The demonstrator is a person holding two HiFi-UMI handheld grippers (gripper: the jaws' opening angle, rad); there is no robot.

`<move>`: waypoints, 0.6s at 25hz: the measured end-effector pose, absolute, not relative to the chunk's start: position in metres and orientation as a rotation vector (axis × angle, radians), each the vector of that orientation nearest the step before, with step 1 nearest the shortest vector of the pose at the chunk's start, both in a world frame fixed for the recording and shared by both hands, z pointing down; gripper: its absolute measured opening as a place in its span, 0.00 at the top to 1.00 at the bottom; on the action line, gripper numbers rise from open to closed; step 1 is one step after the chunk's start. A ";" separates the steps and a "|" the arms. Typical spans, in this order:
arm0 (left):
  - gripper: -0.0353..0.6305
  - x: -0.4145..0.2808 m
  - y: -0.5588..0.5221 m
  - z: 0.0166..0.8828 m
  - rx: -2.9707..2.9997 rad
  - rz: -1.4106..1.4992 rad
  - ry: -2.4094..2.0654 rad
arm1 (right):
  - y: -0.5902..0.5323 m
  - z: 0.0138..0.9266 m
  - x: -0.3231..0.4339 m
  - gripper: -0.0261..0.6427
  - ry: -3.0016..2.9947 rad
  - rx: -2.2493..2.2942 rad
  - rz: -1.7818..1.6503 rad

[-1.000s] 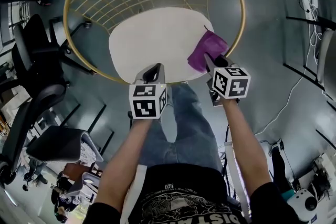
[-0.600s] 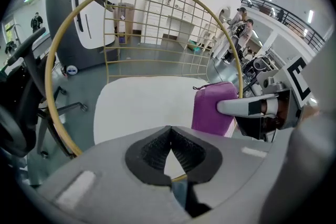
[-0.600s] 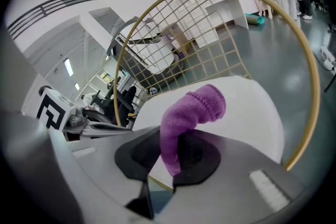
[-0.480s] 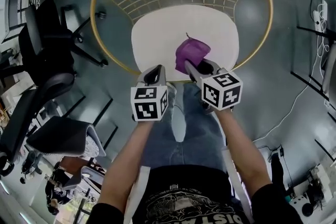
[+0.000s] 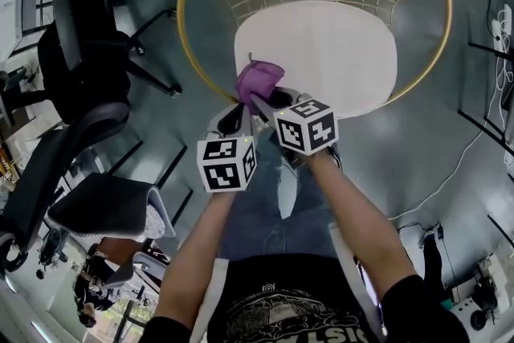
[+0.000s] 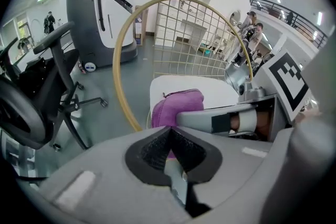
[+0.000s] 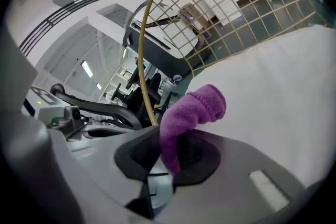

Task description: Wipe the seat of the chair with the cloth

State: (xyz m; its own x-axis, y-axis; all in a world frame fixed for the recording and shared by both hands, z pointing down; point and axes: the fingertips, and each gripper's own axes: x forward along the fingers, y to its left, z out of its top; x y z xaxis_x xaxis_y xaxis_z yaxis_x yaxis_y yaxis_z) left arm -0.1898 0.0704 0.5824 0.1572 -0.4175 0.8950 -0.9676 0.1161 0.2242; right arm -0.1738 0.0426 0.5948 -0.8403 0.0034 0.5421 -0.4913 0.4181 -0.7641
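**Change noted.** Over the last second the right gripper point(image 5: 255, 100) has carried the cloth point(image 5: 259, 81) from the right edge of the seat point(image 5: 337, 52), along its front, to the front left corner. It now sits just beside the gold rim. We read this as one pass along the front strip. The middle and back of the seat look unvisited, so we judge the wipe only partly done. The left gripper point(image 5: 233, 118) has barely moved and plays no part.

**Count, largest first.**
- Wire chair point(image 5: 193, 28), gold frame with a grid back: one.
- White seat pad: one, with nothing on it but the cloth.
- Dark office chairs point(image 5: 72, 60), on the floor at the left: at least two; we cannot separate them further.
- Grippers: two.
  - Right: jaws pinched on a fold of the cloth, the rest bunched ahead of the tips.
  - Left: jaws closed together on nothing, held close beside the right one and short of the seat.
- Purple cloth: one. We cannot tell whether it is pressing on the pad.
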 end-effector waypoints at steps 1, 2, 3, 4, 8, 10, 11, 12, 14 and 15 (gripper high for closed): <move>0.94 -0.191 0.073 0.583 1.467 0.719 -1.413 | 0.047 0.597 -0.176 0.87 -2.203 0.416 1.425; 0.94 -0.192 0.075 0.583 1.473 0.722 -1.405 | 0.050 0.598 -0.177 0.87 -2.197 0.422 1.427; 0.94 -0.192 0.076 0.584 1.481 0.725 -1.397 | 0.053 0.600 -0.176 0.87 -2.191 0.430 1.425; 0.94 -0.191 0.076 0.584 1.489 0.726 -1.389 | 0.055 0.601 -0.173 0.87 -2.184 0.440 1.424; 0.94 -0.179 0.070 0.587 1.524 0.717 -1.361 | 0.063 0.610 -0.151 0.87 -2.144 0.463 1.404; 0.94 -0.169 0.066 0.588 1.545 0.714 -1.346 | 0.064 0.614 -0.136 0.87 -2.128 0.483 1.383; 0.94 -0.163 0.064 0.588 1.555 0.713 -1.337 | 0.064 0.616 -0.128 0.87 -2.120 0.497 1.377; 0.94 -0.158 0.063 0.589 1.565 0.712 -1.327 | 0.063 0.618 -0.120 0.87 -2.113 0.515 1.374; 0.94 -0.145 0.061 0.589 1.584 0.711 -1.307 | 0.061 0.623 -0.104 0.87 -2.097 0.553 1.370; 0.94 -0.139 0.061 0.590 1.594 0.712 -1.297 | 0.060 0.625 -0.096 0.87 -2.088 0.573 1.369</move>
